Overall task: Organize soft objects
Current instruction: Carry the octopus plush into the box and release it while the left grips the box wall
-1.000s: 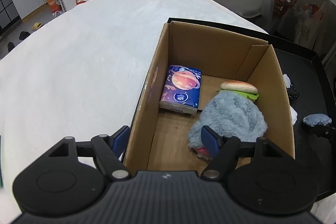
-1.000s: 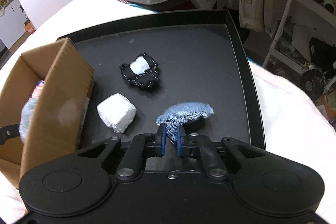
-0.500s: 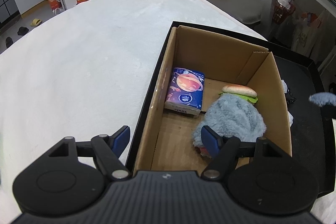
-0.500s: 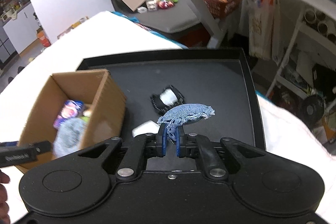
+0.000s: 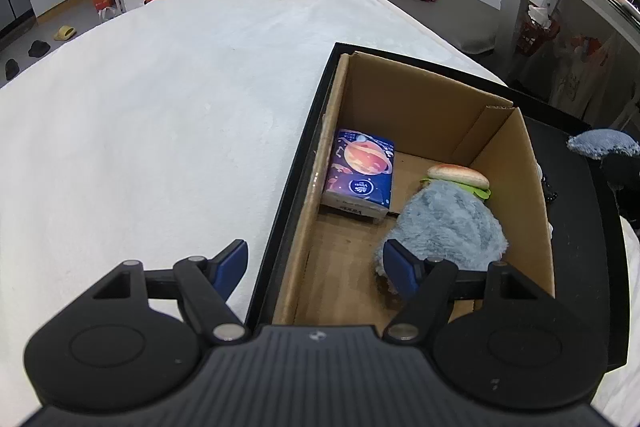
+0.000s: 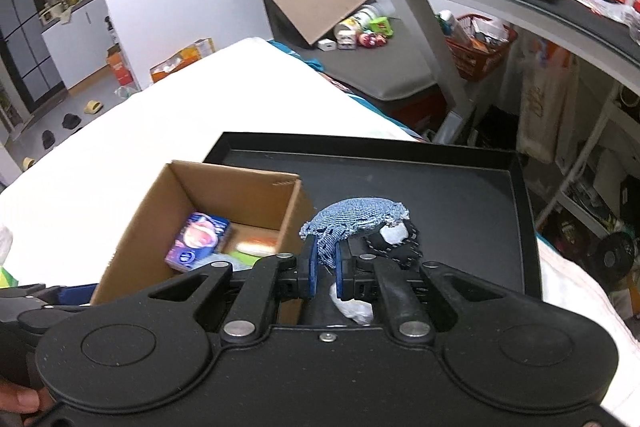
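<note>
The right gripper (image 6: 324, 269) pinches a frayed denim pouch (image 6: 356, 217) by its lower edge, its blue pads pressed together on the fabric. The pouch hangs in the air above a black tray (image 6: 460, 187), just beside the right wall of an open cardboard box (image 6: 240, 183) that stands at the tray's left edge.

This looks like the carrying step: the pouch is lifted and on its way to the box. The next move would need the gripper to clear the box's right wall, come over the open floor inside, and part its pads to let the pouch drop.

The left gripper (image 5: 314, 265) holds nothing; its fingers are spread wide, one over the white cover outside the tray, the other over the box's near end.

Inside the box lie a tissue pack (image 5: 360, 173) printed with a planet against the left wall, a fluffy blue plush toy (image 5: 448, 223) at the near right, and a toy burger (image 5: 458, 177) touching the plush on its far side. Bare cardboard floor shows at the near left.

On the tray, to the right of the box, remain a white soft block (image 6: 354, 307) and a black-edged item (image 6: 396, 243).

The tray rests on a broad surface under a white fuzzy cover (image 5: 160, 107). Beyond are a cluttered desk, a red basket, cabinets and shoes on the floor.
</note>
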